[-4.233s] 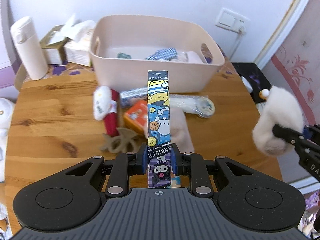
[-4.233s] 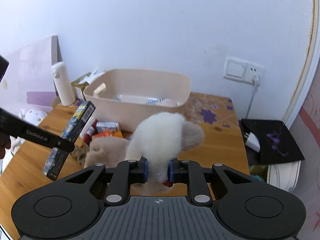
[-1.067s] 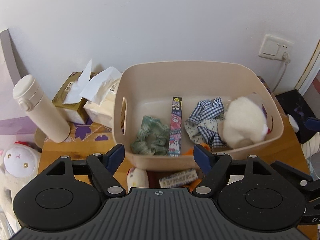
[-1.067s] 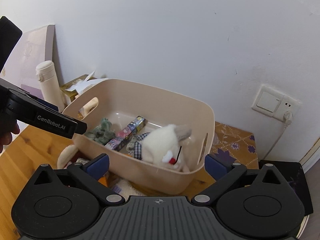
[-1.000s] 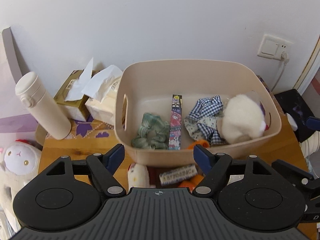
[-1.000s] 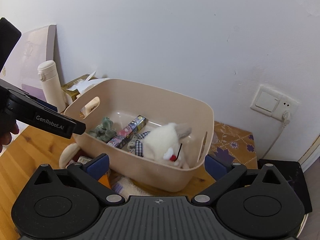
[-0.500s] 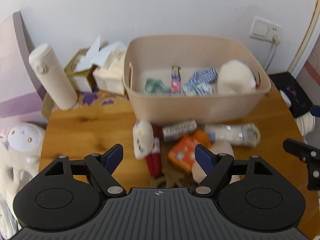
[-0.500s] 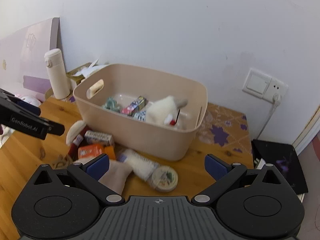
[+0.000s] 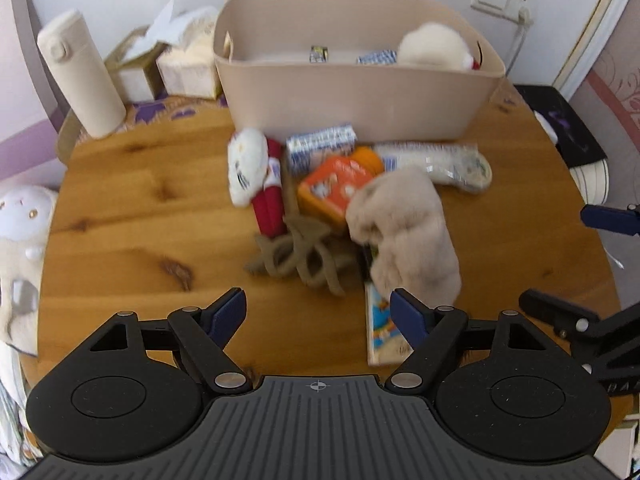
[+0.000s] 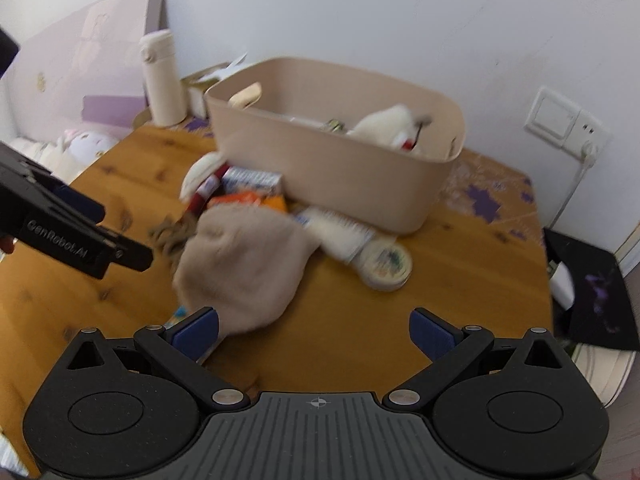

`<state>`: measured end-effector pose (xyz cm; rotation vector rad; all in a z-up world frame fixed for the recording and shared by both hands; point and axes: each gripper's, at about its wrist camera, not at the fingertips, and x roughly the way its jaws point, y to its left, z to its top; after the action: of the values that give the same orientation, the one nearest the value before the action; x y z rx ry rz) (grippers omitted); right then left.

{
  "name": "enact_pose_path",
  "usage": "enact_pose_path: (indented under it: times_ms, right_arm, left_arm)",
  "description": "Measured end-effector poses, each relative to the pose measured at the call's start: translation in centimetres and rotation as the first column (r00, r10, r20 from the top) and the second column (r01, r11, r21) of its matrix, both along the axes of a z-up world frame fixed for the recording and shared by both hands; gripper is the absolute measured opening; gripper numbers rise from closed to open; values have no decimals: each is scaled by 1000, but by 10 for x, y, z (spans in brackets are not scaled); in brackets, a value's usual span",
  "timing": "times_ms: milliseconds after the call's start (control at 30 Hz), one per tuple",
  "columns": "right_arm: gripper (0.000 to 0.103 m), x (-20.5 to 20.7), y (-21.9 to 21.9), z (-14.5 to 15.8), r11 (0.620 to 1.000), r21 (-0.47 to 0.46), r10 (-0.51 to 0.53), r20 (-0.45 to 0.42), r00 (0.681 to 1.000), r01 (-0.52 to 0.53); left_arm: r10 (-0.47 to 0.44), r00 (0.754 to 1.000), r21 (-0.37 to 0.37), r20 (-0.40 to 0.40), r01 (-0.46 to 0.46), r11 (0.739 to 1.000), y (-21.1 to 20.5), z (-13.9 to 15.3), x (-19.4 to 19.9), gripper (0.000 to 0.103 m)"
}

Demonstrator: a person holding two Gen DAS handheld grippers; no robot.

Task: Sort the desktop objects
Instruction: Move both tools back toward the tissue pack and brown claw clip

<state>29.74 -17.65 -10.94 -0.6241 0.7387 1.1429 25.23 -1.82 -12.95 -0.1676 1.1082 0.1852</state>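
A beige bin (image 9: 360,92) (image 10: 340,168) stands at the back of the wooden table and holds a white plush (image 9: 432,46) (image 10: 390,126), a checked cloth and a narrow patterned box. In front of it lies a pile: a beige fuzzy pouch (image 9: 404,232) (image 10: 244,256), an orange box (image 9: 334,190), a brown hair claw (image 9: 300,256), a white-and-red plush (image 9: 250,168), a blue-white box (image 9: 320,146) and a clear tube (image 9: 436,160). My left gripper (image 9: 318,312) hangs open above the near side of the pile. My right gripper (image 10: 314,328) is open too, beside the pouch.
A cream flask (image 9: 82,76) and tissue boxes (image 9: 184,64) stand left of the bin. A white plush toy (image 9: 20,216) lies off the table's left edge. A flat picture card (image 9: 384,328) pokes out under the pouch. A black item (image 10: 588,296) sits at the right.
Both grippers have drawn back from above the bin and sunk toward the table, so the pile in front of the bin now fills both views. Both stay open and empty.
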Motion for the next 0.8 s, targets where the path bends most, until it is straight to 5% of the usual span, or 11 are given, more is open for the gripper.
enact_pose_path:
  times_ms: [367, 800]
  right_arm:
    - [103, -18, -8, -40, 996, -77, 45, -109, 993, -53]
    - [103, -24, -6, -74, 992, -108, 44, -131, 990, -58]
  left_arm:
    - [-21, 996, -32, -85, 18, 999, -24, -32, -11, 81]
    - [-32, 996, -94, -86, 24, 995, -37, -44, 0, 81]
